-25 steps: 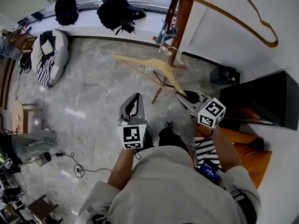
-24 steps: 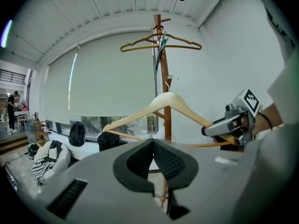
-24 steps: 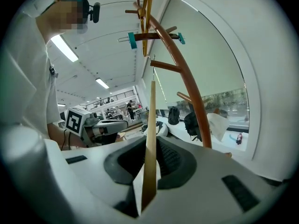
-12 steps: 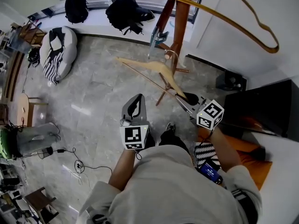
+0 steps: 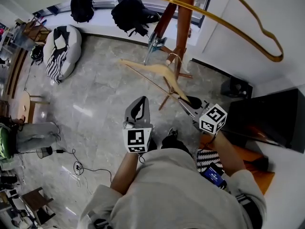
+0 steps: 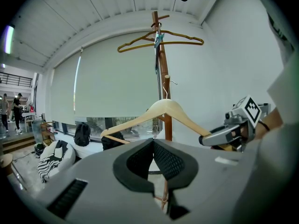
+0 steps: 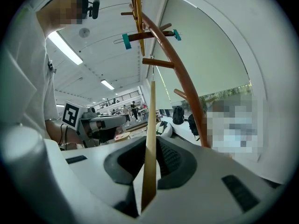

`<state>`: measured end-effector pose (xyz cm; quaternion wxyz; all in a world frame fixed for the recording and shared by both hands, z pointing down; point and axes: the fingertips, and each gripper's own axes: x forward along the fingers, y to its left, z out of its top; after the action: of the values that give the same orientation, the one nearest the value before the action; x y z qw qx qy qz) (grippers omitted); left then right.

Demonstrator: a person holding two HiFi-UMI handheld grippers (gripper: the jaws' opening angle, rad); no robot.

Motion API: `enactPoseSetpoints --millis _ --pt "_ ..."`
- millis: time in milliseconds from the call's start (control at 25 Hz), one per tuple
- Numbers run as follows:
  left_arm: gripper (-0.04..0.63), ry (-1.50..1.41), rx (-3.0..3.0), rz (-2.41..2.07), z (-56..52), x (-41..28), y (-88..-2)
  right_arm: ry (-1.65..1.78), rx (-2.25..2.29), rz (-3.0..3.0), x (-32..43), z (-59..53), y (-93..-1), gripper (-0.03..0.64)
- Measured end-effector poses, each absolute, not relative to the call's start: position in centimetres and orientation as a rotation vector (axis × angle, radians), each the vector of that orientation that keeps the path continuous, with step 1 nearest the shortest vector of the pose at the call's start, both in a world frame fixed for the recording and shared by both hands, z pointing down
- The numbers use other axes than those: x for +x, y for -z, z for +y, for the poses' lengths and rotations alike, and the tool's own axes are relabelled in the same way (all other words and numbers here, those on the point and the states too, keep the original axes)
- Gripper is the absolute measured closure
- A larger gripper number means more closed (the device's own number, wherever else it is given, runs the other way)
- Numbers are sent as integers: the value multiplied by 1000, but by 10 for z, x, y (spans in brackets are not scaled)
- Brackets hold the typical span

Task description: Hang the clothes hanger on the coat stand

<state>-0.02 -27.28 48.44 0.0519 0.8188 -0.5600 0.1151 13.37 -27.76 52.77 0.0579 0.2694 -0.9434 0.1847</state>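
Note:
My right gripper (image 5: 190, 100) is shut on one end of a pale wooden hanger (image 5: 157, 70), which shows edge-on between its pads (image 7: 150, 146). The hanger is held up beside the brown coat stand (image 5: 183, 18), its metal hook (image 5: 174, 57) close to the pole. In the left gripper view the hanger (image 6: 163, 107) spreads across the stand (image 6: 163, 64), with the right gripper (image 6: 219, 135) at its right end. A thin golden hanger (image 6: 161, 42) hangs at the stand's top. My left gripper (image 5: 138, 101) is shut on nothing, lower and to the left, apart from the hanger.
A beanbag with a striped cloth (image 5: 62, 51) and two black backpacks (image 5: 82, 6) (image 5: 133, 13) lie by the window. A black cabinet (image 5: 267, 118) and an orange seat (image 5: 248, 161) stand on the right. Cables (image 5: 78, 168) trail on the stone floor.
The head view has shifted slightly. Both grippers and the hanger stay where they were.

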Motion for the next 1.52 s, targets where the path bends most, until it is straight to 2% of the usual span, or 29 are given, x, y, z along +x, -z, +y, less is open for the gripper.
enactPoseSetpoints --millis 1520 --pt "588 -373 2466 -1727 -283 44 -495 -557 823 -2831 171 -311 -556 571"
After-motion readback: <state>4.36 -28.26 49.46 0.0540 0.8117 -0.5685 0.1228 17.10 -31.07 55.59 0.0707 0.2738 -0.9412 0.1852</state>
